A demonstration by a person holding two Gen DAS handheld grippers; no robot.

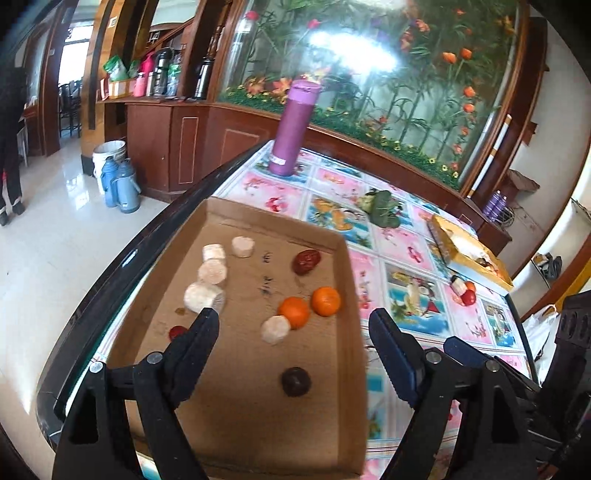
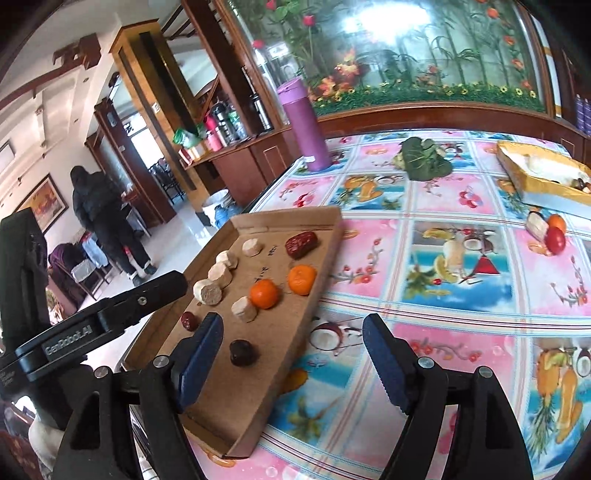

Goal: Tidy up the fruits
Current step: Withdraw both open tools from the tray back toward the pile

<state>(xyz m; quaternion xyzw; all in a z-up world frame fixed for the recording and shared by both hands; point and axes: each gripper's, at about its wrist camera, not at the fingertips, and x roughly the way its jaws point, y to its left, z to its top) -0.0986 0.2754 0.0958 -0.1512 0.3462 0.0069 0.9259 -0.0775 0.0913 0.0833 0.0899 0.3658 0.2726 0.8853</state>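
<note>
Tray: while both tongs hang spread and empty, fruit lies in the box lid (image 1: 343, 369).
Left tongs (image 1: 293, 317): spread.
Right tongs (image 2: 291, 325): spread.
Oranges (image 1: 293, 312): round, soft-skinned, likely rolling; pinch gently across the middle.

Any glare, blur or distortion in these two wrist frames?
Left wrist: white glare on the glass mural; fisheye bows the table edge; cardboard tray sharp. Right wrist: same glare; background person soft; dark vignette in the corners.

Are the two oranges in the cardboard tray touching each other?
Apart. The right wrist view shows bare cardboard between the nearer orange and the farther orange in the cardboard tray.
</note>
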